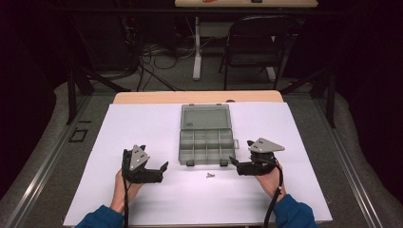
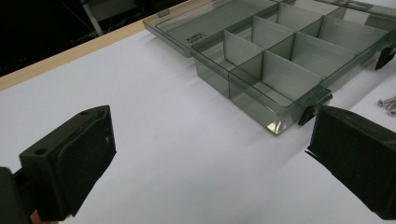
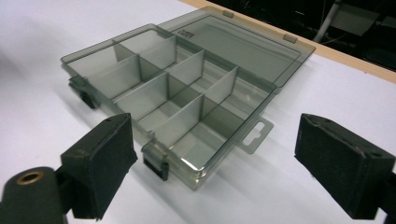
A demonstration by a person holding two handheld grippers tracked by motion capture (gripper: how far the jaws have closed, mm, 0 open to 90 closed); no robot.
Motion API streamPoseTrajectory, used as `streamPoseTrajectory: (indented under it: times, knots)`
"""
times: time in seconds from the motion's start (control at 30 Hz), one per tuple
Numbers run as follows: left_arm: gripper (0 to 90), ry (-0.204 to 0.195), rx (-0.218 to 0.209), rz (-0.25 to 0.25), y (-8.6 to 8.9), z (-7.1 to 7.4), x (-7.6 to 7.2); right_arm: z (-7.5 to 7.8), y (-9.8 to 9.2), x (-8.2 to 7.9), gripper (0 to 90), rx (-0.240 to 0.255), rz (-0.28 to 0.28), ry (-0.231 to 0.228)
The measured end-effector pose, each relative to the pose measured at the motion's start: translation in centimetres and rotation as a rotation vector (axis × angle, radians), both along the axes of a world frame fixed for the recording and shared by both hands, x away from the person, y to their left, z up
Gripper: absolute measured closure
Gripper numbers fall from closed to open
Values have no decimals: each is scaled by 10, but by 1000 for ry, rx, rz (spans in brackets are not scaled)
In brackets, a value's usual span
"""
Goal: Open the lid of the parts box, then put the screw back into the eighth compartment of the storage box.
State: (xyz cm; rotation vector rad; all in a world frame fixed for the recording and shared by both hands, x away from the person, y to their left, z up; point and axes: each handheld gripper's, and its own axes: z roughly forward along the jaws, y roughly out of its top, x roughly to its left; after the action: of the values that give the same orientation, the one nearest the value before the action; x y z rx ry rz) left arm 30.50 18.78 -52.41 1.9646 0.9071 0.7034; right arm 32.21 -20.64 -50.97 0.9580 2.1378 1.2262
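A clear grey compartment box (image 1: 206,141) lies in the middle of the white sheet with its lid (image 1: 206,117) folded back flat. Its compartments look empty. A few small screws (image 1: 210,175) lie just in front of it. My left gripper (image 1: 162,172) rests low at the box's front left, jaws wide open and pointing right, with nothing between them. In the left gripper view the box's corner (image 2: 275,70) and the screws (image 2: 388,103) lie ahead of the left gripper (image 2: 210,135). My right gripper (image 1: 240,152) sits by the box's front right corner, open and empty; the right gripper (image 3: 215,135) faces the box (image 3: 187,88).
The white sheet (image 1: 142,128) covers a wooden table whose far edge (image 1: 197,97) shows behind the box. Beyond it stand a black folding chair (image 1: 259,42), a white desk leg (image 1: 196,47) and loose cables on the floor.
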Motion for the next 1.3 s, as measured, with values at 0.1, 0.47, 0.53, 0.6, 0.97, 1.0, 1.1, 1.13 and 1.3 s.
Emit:
streamPoseTrajectory:
  times: [0.1,0.47,0.53,0.6,0.97,1.0,1.1,1.13,1.3]
  knots:
    - [0,-8,-18,4,5,-2,-5,-3,1,-5,91,3,18,5]
    - [0,-10,-27,11,12,-9,-22,-13,12,-23,0,-29,107,30]
    - [0,-17,-26,12,11,-9,-22,-15,14,-24,0,-36,123,40]
    - [0,-17,-18,6,9,-10,-22,-16,15,-24,0,-29,133,45]
    - [0,11,-6,-2,8,-16,-19,-21,21,-21,0,-38,178,57]
    - [0,12,-8,2,8,-16,-20,-21,22,-21,0,-38,189,63]
    - [0,8,-15,11,10,-16,-20,-20,25,-21,0,-53,203,68]
    - [0,7,-19,16,10,-16,-20,-19,26,-21,0,-57,209,71]
    - [0,13,-22,9,10,-18,-18,-15,31,-22,0,-62,249,90]
